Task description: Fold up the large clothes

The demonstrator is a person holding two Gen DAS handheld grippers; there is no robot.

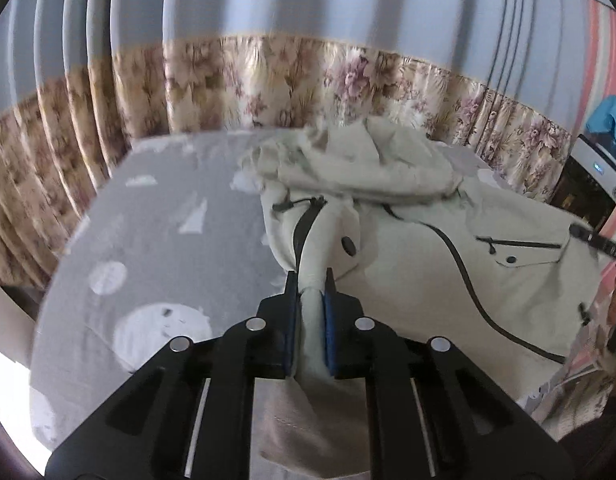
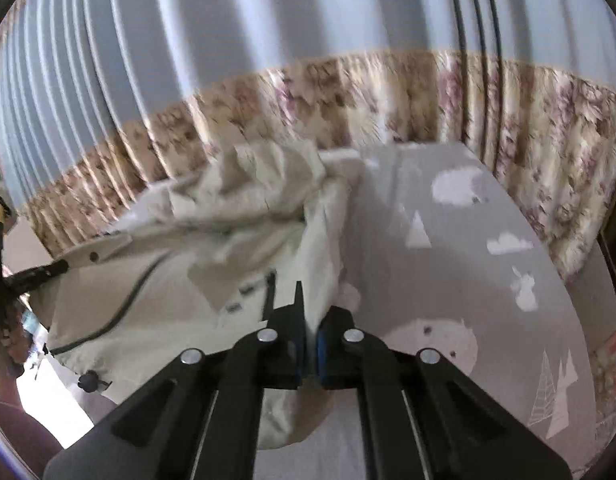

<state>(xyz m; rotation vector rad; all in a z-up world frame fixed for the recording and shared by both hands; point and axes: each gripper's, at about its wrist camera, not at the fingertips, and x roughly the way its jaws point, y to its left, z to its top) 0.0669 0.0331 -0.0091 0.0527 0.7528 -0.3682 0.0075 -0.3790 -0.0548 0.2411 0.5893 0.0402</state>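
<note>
A large cream jacket (image 1: pixel 448 264) with black zips and snaps lies crumpled on a grey bed sheet (image 1: pixel 155 248). My left gripper (image 1: pixel 311 280) is shut on a bunched fold of the jacket at its left edge. In the right wrist view the same jacket (image 2: pixel 167 288) spreads to the left, and my right gripper (image 2: pixel 312 312) is shut on its right edge, lifting a fold off the sheet (image 2: pixel 468 280). The other gripper's black tip (image 1: pixel 588 236) shows at the right of the left wrist view, and likewise at the far left of the right wrist view (image 2: pixel 35 272).
The bed sheet has white cloud, circle and tree prints. Floral and blue curtains (image 1: pixel 267 80) hang close behind the bed. A dark cabinet with a white appliance (image 1: pixel 592 184) stands at the right. The bed's edge (image 1: pixel 39 320) drops off at the left.
</note>
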